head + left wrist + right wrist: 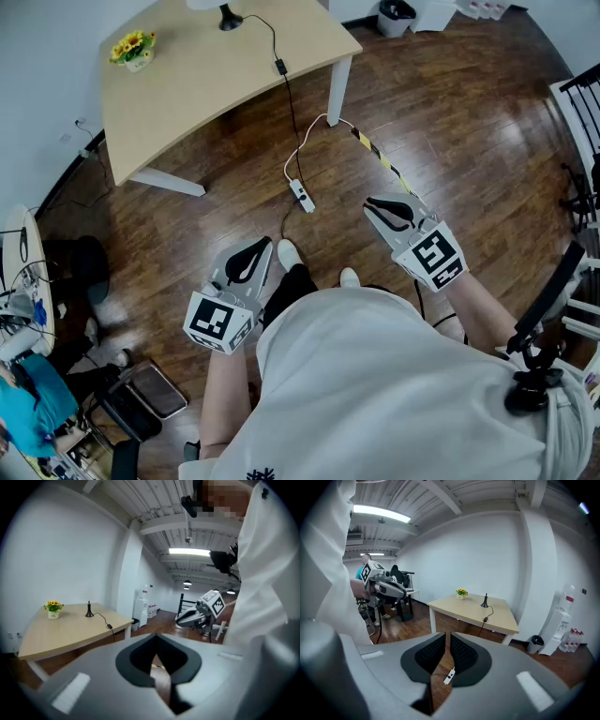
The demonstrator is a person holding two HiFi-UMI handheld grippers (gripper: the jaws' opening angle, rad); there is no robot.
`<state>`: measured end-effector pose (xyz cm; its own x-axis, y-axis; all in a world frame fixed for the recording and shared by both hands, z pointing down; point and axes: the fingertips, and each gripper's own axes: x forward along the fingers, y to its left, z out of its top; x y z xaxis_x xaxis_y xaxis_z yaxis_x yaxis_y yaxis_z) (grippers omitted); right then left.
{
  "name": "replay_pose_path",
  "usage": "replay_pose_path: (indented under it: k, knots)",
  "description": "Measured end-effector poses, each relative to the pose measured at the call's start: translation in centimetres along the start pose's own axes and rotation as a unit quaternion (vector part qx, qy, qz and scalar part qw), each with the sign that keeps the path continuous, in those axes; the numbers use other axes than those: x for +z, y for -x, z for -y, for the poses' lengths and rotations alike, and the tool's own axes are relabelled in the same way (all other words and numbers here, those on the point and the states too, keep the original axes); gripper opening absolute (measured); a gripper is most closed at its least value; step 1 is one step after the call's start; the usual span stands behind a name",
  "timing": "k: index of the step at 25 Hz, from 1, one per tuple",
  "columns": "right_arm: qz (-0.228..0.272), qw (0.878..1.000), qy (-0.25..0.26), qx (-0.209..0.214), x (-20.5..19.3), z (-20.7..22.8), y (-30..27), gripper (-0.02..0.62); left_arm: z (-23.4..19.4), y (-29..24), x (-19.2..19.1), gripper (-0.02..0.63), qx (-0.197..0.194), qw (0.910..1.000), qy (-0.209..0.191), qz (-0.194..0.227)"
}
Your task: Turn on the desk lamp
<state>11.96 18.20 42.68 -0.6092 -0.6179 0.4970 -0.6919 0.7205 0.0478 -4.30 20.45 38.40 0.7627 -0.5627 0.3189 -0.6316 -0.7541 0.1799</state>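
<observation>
You stand on open wood floor with the table (187, 94) well ahead and to your left, its near edge curving toward you and its white leg (338, 89) at the right corner. The desk lamp (228, 17) sits at the table's far edge, its head cut off by the frame, well apart from both grippers. Its cord (281, 75) crosses the tabletop, drops off the near edge and runs down to a power strip (301, 195) lying on the floor just ahead of your feet, between the two grippers. A striped tape line (380, 155) runs along the floor ahead of your right gripper (375, 206). A pot of yellow flowers (134, 47) stands near the table's left corner. To your left a cluttered desk (21, 272) narrows the room; to your right stands a white rack (577, 112). Your left gripper (258, 246) has its jaws meeting at the tips, empty; your right one's jaws are drawn to a thin slit, pinching nothing.
</observation>
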Motion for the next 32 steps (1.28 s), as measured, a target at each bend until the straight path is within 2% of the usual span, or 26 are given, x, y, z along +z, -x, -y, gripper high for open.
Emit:
replay_pose_path:
  k: [6, 10, 15, 21, 27, 32]
  knots:
    - [-0.013, 1.000, -0.004, -0.024, 3.5, 0.2, -5.4, 0.034, -5.8, 0.7, 1.9, 0.015, -0.040, 0.9992, 0.000, 0.005]
    - [-0.010, 1.000, -0.011, -0.027, 6.6, -0.7, -8.9, 0.034, -8.8, 1.0, 1.6, 0.015, -0.075, 0.9971, -0.006, -0.006]
    - [-0.012, 0.999, -0.007, -0.029, 8.5, -0.8, -11.7, 0.034, -12.1, 1.0, 1.0, 0.015, -0.085, 0.9964, -0.002, 0.003]
    - [-0.016, 1.000, 0.005, -0.024, 9.2, 1.5, -14.3, 0.032, -14.8, -0.4, 1.4, 0.015, -0.078, 0.9969, -0.001, 0.014]
    - [-0.002, 1.000, 0.014, 0.004, 10.9, 5.0, -17.6, 0.032, -18.2, -2.7, 3.3, 0.015, -0.033, 0.9994, 0.005, 0.012]
    - [-0.003, 0.999, 0.026, 0.029, 10.8, 10.4, -20.4, 0.032, -20.4, -6.4, 5.2, 0.015, 0.002, 0.9998, 0.016, 0.008]
